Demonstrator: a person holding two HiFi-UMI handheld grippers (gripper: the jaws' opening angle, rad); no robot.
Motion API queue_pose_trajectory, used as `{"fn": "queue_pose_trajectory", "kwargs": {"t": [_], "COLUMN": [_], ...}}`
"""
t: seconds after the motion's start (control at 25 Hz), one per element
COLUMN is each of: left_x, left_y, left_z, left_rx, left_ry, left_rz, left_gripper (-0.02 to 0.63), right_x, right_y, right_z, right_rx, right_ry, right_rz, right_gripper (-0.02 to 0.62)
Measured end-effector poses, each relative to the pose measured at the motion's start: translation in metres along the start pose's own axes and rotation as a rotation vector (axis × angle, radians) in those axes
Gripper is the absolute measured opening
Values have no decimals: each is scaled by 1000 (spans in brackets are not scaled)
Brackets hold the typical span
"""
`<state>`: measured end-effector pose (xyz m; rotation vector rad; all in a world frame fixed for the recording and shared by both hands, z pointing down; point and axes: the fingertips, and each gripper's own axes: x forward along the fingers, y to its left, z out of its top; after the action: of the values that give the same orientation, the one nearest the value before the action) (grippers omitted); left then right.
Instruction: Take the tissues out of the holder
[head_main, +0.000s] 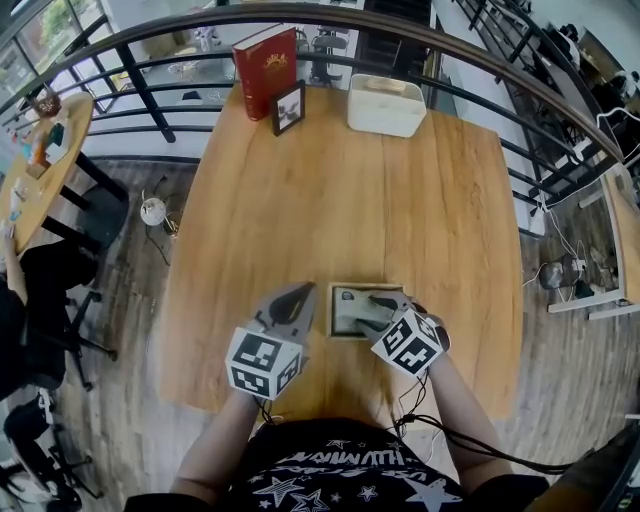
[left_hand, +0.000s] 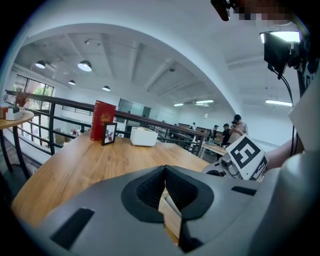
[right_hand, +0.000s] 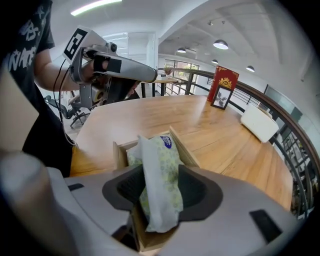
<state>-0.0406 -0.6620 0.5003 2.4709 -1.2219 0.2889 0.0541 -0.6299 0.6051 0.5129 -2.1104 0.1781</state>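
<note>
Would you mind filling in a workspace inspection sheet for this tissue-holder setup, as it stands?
Surface: wooden table, no spills seen.
Job's things: wooden holder at the near edge; a green-patterned tissue pack stands in it.
Clutter: red book, photo frame and white box at the far edge.
Grippers: left gripper jaws together, beside the holder; right gripper jaws apart around the tissue pack.
Cables: black cable trails from the right gripper.
Surroundings: railing beyond the table; round side table on the left.
</note>
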Motion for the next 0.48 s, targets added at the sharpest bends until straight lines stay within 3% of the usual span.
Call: {"fn": "queue_pose_trajectory", "kwargs": {"t": [0.48], "left_x": [1], "left_y": [-15], "left_z": [0], "left_rx": [6], "left_ry": [-8], "left_rz": [14], "left_gripper": [14], "right_x": [-11], "right_y": [3], "right_z": [-12], "right_rx": [-47], "right_ry": [12], "right_rz": [15], "right_gripper": [81]}}
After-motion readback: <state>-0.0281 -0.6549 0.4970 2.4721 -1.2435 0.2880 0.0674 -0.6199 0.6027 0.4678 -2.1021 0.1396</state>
